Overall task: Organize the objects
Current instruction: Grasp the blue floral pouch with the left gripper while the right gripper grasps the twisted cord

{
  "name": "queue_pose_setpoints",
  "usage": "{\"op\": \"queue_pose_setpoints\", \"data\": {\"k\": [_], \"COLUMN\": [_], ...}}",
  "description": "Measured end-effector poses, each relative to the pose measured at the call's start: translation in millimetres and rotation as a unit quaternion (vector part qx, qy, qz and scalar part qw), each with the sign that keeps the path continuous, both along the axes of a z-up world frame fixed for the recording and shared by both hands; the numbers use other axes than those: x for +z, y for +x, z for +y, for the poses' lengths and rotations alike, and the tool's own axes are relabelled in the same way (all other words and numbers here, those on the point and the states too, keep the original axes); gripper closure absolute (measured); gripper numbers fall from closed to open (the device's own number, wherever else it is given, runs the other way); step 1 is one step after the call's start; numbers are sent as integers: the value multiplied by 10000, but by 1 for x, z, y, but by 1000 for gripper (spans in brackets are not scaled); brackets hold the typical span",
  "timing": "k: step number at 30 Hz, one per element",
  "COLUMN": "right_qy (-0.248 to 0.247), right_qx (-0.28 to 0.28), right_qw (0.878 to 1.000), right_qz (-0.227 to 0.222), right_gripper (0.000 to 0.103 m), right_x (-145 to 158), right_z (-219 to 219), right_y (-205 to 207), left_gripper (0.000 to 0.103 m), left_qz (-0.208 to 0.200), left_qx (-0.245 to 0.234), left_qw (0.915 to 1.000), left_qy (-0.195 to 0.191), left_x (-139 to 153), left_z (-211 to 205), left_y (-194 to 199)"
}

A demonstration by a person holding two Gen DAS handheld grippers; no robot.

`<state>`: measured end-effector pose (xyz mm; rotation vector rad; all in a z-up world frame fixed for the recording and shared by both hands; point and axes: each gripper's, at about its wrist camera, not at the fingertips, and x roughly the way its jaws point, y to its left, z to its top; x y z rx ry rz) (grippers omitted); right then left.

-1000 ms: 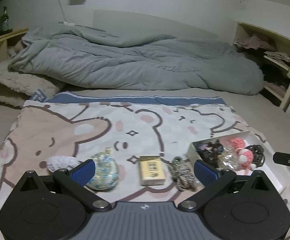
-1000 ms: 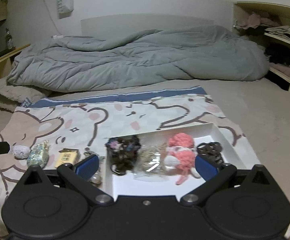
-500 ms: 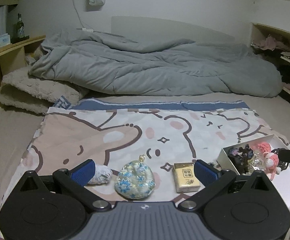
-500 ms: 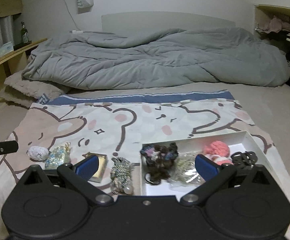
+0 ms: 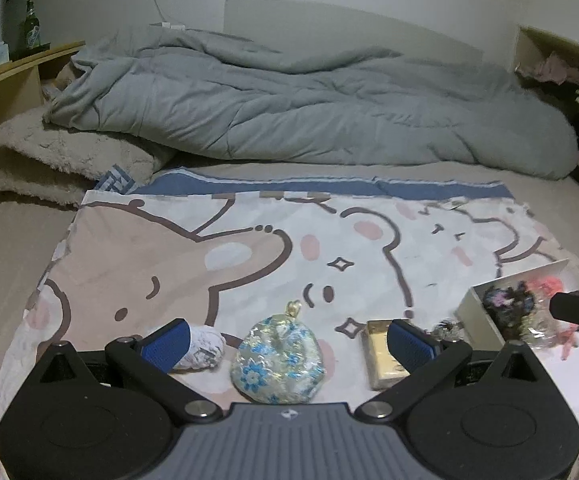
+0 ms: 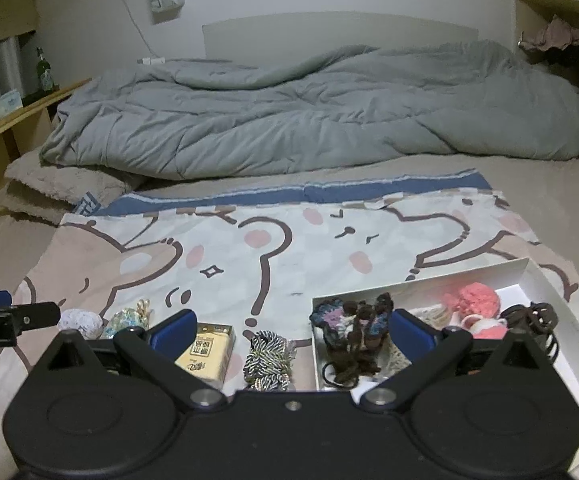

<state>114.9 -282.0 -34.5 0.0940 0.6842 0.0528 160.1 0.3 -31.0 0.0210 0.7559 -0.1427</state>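
Note:
On a cartoon-bear sheet (image 5: 249,248) lie a white stone-like ball (image 5: 205,346), a blue floral pouch (image 5: 279,358), a yellow box (image 5: 381,356) and a striped cord bundle (image 6: 269,356). A white tray (image 6: 569,320) at the right holds a dark crochet piece (image 6: 353,332), a pink knit toy (image 6: 477,304) and a black clip (image 6: 537,320). My left gripper (image 5: 287,340) is open, with the pouch between its fingers. My right gripper (image 6: 291,330) is open over the cord bundle and the tray's left end.
A rumpled grey duvet (image 5: 309,104) fills the far half of the bed. A beige fleece blanket (image 5: 61,164) lies far left. A wooden shelf (image 5: 13,68) with a green bottle (image 5: 31,24) stands at the left; open shelves (image 6: 569,28) with clothes are at the right.
Both grippers have shifted left along the row of objects. The left one went from over the yellow box to over the pouch; the right one from the tray's middle to its left end.

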Motion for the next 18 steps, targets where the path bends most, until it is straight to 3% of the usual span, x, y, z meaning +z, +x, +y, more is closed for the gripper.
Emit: {"op": "queue_pose_setpoints", "data": {"k": [4,6,12,18], "right_qy": [87,137,170,292], "right_qx": [172,295,332,407], "right_qw": [9996,9989,9964,9912], "right_qz": [229,324,762,1223], "right_gripper": [5,20,46,51], "right_x": [-7,-11,-33,-58], "right_z": [3,7,12,12], "right_y": [16,25,49,65], "left_gripper": [0,0,2,10], "left_qz": [185,274,588,992], "left_qx": [21,12,-51,-39], "left_qw": [9998,9995,9978,9941], "left_qy": [-72,-151,-314,-439], "left_x": [-11,-17,-36,-58], "left_z": [1,3,8,6], "left_y": [15,21,36,56]}}
